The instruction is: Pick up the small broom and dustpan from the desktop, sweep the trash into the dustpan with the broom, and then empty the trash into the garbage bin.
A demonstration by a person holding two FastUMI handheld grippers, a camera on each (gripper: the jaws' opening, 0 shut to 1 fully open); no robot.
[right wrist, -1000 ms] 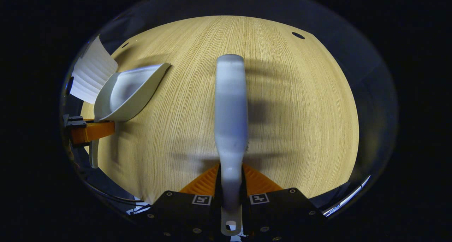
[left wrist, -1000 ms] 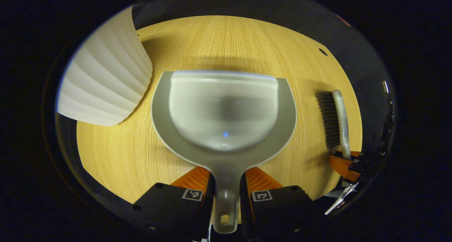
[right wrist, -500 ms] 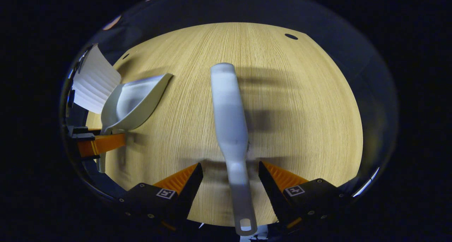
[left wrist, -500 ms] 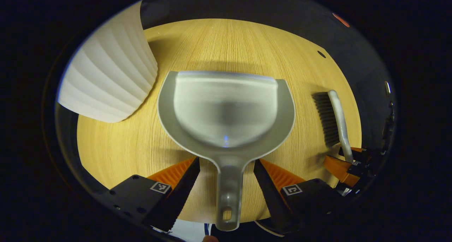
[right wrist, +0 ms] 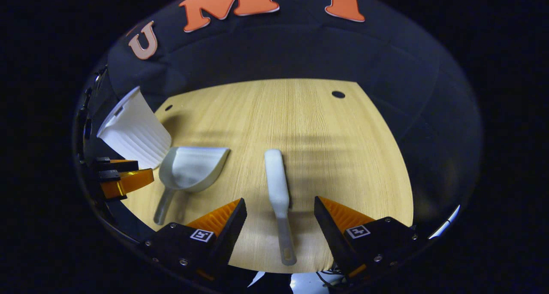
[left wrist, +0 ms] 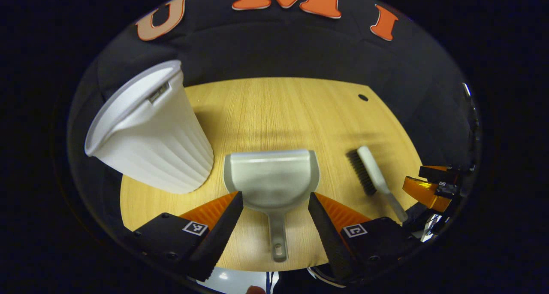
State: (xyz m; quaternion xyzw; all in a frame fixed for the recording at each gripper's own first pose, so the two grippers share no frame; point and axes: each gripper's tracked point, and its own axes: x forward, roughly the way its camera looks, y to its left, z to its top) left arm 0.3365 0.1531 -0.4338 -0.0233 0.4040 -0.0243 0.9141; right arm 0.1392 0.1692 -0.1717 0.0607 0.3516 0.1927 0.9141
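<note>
A grey dustpan [left wrist: 271, 179] lies flat on the wooden table [left wrist: 279, 109], handle toward me. My left gripper [left wrist: 274, 199] stands open, drawn back above it, its fingers wide of the handle. The small broom [left wrist: 374, 176] lies to the right of the dustpan, bristles facing left. In the right gripper view the broom [right wrist: 278, 186] rests on the table [right wrist: 300, 113] between the open fingers of my right gripper [right wrist: 279, 204], untouched. The dustpan [right wrist: 191, 171] lies to its left, with the left gripper's fingers [right wrist: 124, 180] beside it.
A white ribbed garbage bin [left wrist: 148, 131] stands at the table's left, close to the dustpan; the bin [right wrist: 135, 133] also appears at the left of the right gripper view. The right gripper [left wrist: 429, 186] shows at the far right. Small holes [left wrist: 363, 97] mark the table's far side.
Both grippers, closed on the handles a second ago, opened and have pulled up and back. The dustpan and broom stay on the table, now looking smaller and farther off.
</note>
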